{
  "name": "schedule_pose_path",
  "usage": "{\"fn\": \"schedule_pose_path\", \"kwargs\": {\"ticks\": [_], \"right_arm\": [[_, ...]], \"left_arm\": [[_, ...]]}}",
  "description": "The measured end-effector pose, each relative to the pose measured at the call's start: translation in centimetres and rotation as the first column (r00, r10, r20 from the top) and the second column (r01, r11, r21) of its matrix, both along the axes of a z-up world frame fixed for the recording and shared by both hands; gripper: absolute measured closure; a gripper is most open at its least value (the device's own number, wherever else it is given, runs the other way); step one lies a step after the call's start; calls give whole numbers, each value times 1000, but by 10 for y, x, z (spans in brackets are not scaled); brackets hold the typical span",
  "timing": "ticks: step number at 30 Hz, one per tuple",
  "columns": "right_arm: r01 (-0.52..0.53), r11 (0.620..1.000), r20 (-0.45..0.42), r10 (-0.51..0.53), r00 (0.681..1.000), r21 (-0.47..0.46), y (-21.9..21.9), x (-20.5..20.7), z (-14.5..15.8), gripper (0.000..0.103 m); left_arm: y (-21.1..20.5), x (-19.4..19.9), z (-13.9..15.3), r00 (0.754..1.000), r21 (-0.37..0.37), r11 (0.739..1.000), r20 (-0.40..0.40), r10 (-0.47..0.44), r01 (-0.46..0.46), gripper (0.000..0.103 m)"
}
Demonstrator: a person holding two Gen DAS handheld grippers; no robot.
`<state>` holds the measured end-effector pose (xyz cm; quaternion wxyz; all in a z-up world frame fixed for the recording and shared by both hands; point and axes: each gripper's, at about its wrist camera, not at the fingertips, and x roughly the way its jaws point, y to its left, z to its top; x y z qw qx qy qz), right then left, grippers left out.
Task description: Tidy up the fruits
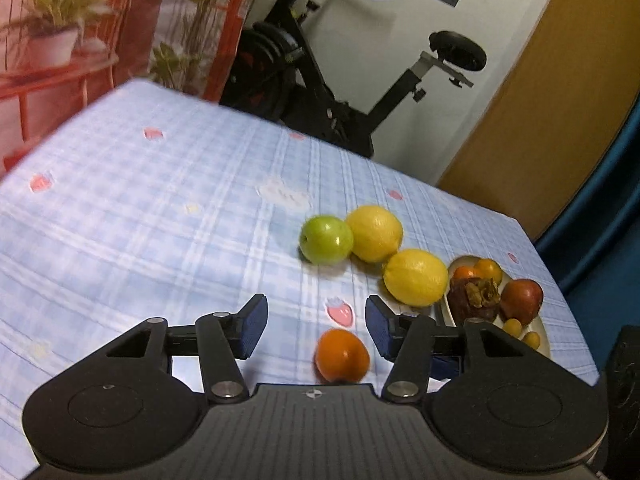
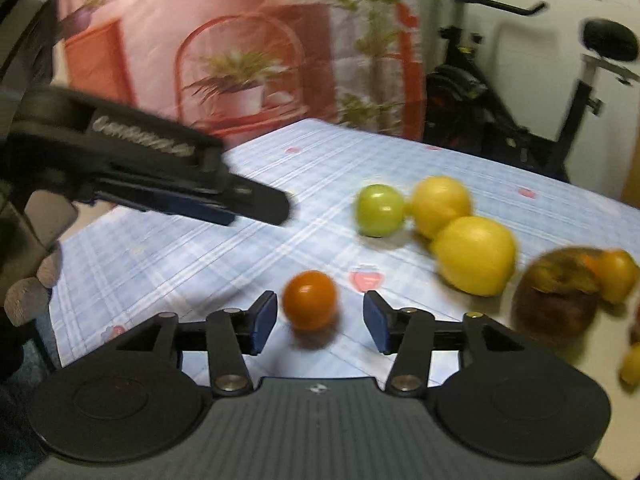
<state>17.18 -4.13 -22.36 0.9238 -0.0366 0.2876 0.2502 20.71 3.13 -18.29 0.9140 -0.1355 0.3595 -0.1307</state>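
A small orange fruit (image 1: 342,355) lies on the blue checked tablecloth, between and below my left gripper's open pads; it also shows in the right wrist view (image 2: 310,300), between my right gripper's open pads. A green apple (image 1: 326,239) and two lemons (image 1: 374,233) (image 1: 415,277) lie further on. A white plate (image 1: 538,334) at the right holds a brown persimmon (image 1: 474,300), a red fruit (image 1: 522,301) and small orange and yellow fruits. My left gripper (image 1: 316,320) and right gripper (image 2: 320,322) are both open and empty. The left gripper also shows from the side in the right wrist view (image 2: 256,206).
The table's far edge (image 1: 280,124) and right edge (image 1: 560,280) are close to the fruits. An exercise bike (image 1: 328,80) stands behind the table, with a printed red curtain (image 1: 100,40) to its left and a wooden panel (image 1: 540,100) to its right.
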Motion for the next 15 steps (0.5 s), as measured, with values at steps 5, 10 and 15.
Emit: {"fn": "schedule_pose_path", "kwargs": {"ticks": [5, 10, 15], "right_arm": [[-7, 1000, -4, 7, 1000, -3, 12, 12, -8, 50], [15, 1000, -13, -15, 1000, 16, 11, 15, -15, 50], [15, 1000, 8, -16, 1000, 10, 9, 10, -18, 51]], "left_arm": [[-5, 2, -13, 999, -28, 999, -41, -19, 18, 46], [-11, 3, -19, 999, -13, 999, -42, -34, 33, 46], [-14, 0, -24, 998, -9, 999, -45, -45, 45, 47]]}}
